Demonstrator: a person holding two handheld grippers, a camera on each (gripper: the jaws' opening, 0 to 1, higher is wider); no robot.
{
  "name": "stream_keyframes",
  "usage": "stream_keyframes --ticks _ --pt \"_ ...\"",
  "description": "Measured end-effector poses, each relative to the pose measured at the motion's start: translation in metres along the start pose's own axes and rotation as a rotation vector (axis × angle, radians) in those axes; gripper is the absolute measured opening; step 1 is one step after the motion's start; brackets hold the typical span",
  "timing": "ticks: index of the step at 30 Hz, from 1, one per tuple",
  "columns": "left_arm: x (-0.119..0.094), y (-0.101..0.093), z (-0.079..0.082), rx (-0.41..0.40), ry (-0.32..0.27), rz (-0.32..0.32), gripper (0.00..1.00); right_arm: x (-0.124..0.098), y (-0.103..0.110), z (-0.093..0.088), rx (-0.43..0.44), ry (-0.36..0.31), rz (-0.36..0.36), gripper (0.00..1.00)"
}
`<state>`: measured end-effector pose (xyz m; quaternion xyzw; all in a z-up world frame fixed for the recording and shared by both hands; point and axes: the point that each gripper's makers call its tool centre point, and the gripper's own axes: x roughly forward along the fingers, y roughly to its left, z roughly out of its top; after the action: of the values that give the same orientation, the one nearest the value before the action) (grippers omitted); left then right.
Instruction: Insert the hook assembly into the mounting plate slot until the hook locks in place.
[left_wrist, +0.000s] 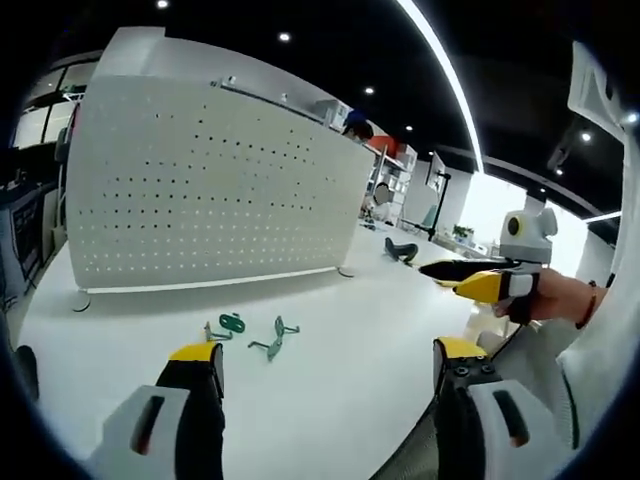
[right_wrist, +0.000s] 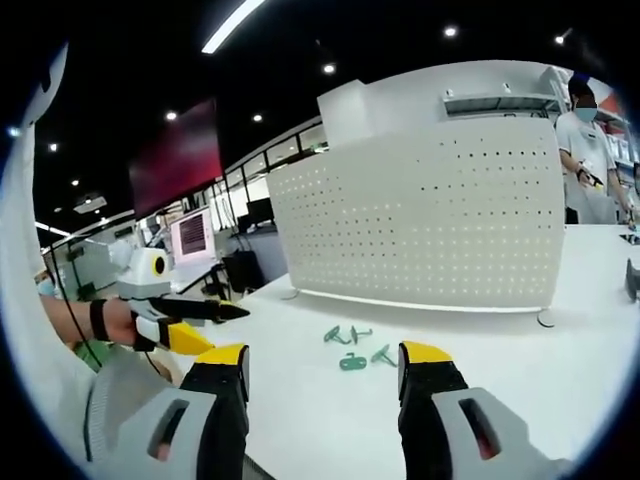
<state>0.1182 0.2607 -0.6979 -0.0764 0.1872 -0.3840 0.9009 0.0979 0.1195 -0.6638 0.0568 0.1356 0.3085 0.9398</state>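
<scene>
Currently green hooks (left_wrist: 252, 335) lie on bench (left_wrist: 340, 390) before pegboard (left_wrist: 210, 190), ahead of left gripper (left_wrist: 325, 365); both grippers' fingers wide, empty; right gripper (right_wrist: 322, 370) similarly distant.

An open-plan office or lab: monitors (right_wrist: 192, 237) on desks, ceiling strip lights (left_wrist: 440, 70) (plus spotlights), shelving (left_wrist: 392, 180).
</scene>
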Motion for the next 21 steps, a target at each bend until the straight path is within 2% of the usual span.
stream_keyframes --ticks 9,21 --pt "0.010 -0.001 0.000 0.031 0.026 -0.029 0.88 -0.008 0.001 -0.002 0.017 -0.013 -0.030 0.61" --pt "0.024 0.021 -0.004 0.028 0.053 -0.014 0.86 -0.007 -0.003 0.001 0.021 -0.033 -0.055 0.61"
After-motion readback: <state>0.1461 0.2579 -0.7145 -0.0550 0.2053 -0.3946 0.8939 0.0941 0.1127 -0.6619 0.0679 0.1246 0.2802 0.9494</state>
